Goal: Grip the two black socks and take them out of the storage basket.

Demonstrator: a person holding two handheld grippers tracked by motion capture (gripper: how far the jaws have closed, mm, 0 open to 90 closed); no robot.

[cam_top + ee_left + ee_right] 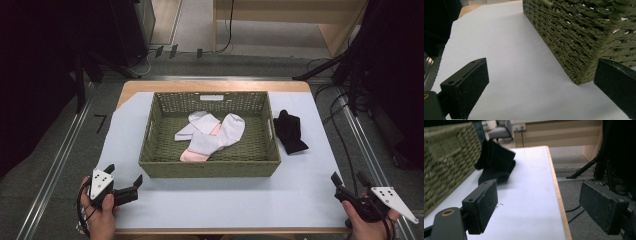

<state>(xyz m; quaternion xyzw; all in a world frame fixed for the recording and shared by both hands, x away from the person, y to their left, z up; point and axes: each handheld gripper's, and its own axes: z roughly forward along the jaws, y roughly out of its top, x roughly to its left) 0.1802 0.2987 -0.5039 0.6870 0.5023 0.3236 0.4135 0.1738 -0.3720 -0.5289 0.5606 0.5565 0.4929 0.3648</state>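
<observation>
The woven green basket (210,162) is set mid-table. Pale socks (212,136) are piled inside it; a black sock (289,131) lies just right of it. The left gripper (123,176) is held near its front-left corner, the right gripper (348,180) well off its front-right; both jaws are spread wide, empty.

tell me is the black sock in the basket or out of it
Out. The black sock lies bunched on the white table cover, just outside the right wall of the green woven basket; light socks lie inside.
</observation>
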